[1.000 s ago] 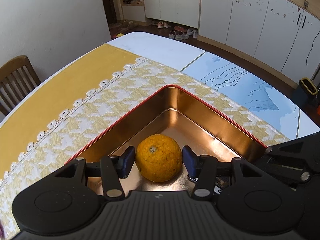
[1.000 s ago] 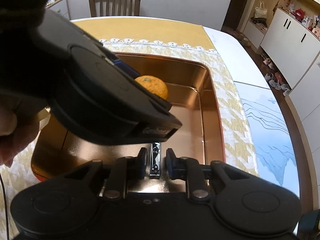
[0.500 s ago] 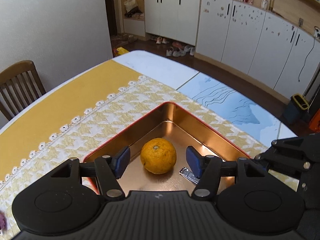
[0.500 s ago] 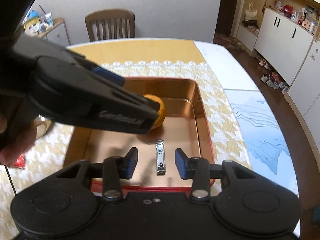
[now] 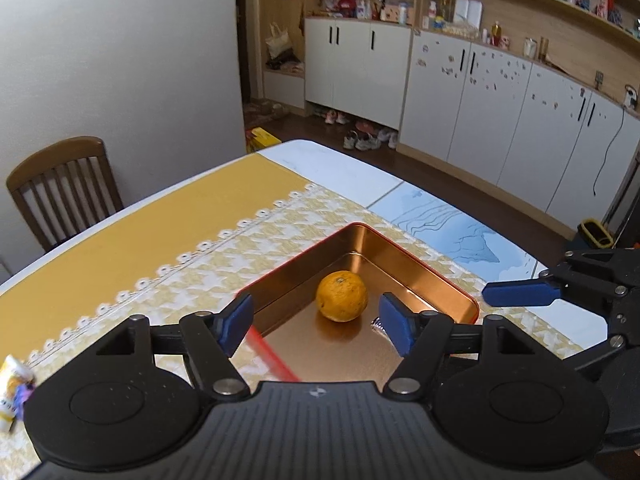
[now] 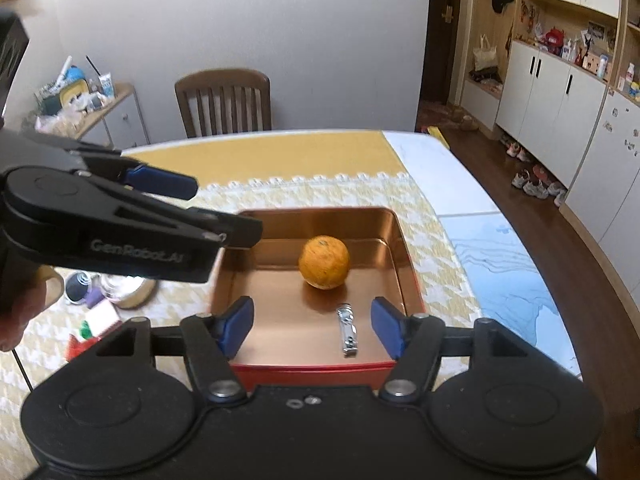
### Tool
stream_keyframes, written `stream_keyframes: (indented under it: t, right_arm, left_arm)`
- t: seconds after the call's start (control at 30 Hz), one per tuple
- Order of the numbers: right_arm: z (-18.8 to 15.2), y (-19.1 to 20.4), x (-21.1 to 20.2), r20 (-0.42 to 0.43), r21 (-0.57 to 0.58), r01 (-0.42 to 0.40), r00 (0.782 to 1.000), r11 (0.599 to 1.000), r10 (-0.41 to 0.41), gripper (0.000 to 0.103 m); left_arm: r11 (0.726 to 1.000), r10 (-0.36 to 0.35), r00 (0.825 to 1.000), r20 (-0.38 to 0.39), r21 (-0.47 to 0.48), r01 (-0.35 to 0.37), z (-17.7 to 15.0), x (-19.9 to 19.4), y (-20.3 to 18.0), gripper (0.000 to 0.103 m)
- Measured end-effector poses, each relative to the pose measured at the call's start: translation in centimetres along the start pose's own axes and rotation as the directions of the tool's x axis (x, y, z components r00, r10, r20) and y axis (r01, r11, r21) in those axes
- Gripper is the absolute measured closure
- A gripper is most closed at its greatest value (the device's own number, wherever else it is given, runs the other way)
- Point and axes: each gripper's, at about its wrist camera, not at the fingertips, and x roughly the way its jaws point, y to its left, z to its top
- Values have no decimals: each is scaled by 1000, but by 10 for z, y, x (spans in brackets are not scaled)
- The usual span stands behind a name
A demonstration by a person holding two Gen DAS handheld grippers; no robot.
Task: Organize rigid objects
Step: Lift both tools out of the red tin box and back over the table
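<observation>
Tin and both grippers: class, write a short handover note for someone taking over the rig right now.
Left gripper: open, empty, above the near-left side of the tin.
Right gripper: open, empty, above the tin's near edge.
In the tin: the orange near the middle and the nail clipper lying flat nearer the front, apart from each other.
Done: both are in the tin, released.
Left: small items sit on the cloth left of the tin, too blurred to name; they probably go in next.
</observation>
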Motion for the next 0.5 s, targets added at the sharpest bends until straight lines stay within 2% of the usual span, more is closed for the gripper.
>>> stream_keyframes:
  t: [0.27, 0.5]
  right_arm:
    - [-4, 29, -30, 59, -1, -28, 998, 1000, 28, 23]
    - [-9, 50, -51, 105, 2, -48, 993, 999, 48, 15]
  left_arm:
    - [999, 31, 998, 49, -23, -30, -21, -49, 19, 31]
    - [997, 54, 997, 63, -51, -51, -48, -83, 32, 30]
